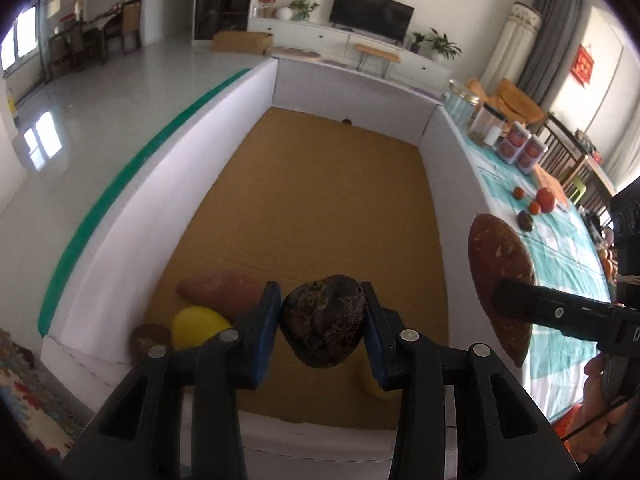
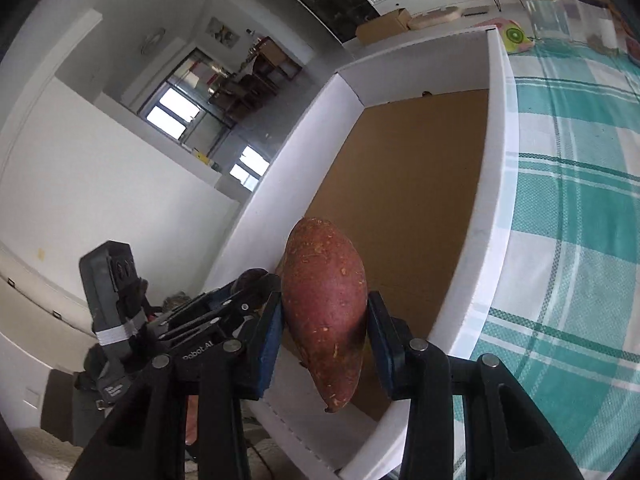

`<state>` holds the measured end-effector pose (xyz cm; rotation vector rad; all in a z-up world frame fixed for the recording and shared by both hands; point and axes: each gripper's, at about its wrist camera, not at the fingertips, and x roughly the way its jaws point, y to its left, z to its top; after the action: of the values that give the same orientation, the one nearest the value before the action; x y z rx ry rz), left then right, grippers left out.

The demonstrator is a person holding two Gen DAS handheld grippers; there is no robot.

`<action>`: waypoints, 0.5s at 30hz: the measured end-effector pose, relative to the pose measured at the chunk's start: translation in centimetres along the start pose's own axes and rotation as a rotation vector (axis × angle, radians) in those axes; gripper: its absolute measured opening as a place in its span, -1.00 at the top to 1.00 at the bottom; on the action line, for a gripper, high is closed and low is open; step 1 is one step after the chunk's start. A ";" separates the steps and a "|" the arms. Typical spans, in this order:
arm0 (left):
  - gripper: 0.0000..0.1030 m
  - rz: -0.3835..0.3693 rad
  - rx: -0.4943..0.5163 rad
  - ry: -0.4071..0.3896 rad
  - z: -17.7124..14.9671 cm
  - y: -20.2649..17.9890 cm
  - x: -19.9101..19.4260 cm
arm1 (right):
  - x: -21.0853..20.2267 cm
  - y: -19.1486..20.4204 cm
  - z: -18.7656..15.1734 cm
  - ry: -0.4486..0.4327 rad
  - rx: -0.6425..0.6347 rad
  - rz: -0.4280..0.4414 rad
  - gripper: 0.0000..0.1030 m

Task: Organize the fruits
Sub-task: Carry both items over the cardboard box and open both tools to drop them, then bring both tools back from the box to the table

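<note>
Over the white-walled box [image 1: 120, 216], left hand-held gripper [image 1: 322, 320] clamping dark round fruit [image 1: 322, 320], right hand-held gripper [image 2: 324, 316] clamping sweet potato [image 2: 324, 300], yellow fruit [image 1: 198, 326] below.

Left tool [image 1: 323, 322] and right tool [image 2: 325, 316] both clamped, angled downward

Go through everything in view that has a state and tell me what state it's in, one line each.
left tool: shut on dark round fruit, held above the box.
right tool: shut on sweet potato, held above the box.
white box: open-topped, brown floor mostly bare.
second sweet potato: lying in the box's near corner.
yellow fruit: resting beside it in the box.
glass jars: upright on the tablecloth.
</note>
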<state>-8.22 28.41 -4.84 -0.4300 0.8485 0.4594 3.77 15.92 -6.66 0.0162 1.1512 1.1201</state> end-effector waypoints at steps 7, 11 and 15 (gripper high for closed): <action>-0.67 0.087 -0.008 -0.078 0.2 -0.4 -0.7 | -1.0 1.6 -0.6 -0.072 -0.117 -0.127 -0.30; -0.67 0.051 0.008 -0.156 1.1 -2.6 -2.5 | -6.6 0.3 -1.1 -0.229 -0.155 -0.213 -0.64; -0.72 -0.055 0.084 -0.203 1.3 -7.7 -3.9 | -11.9 -5.9 -4.0 -0.370 -0.078 -0.389 -1.00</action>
<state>-5.46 21.94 0.42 -0.3225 0.6558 0.4071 5.33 2.57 -3.16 -0.0570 0.7384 0.7731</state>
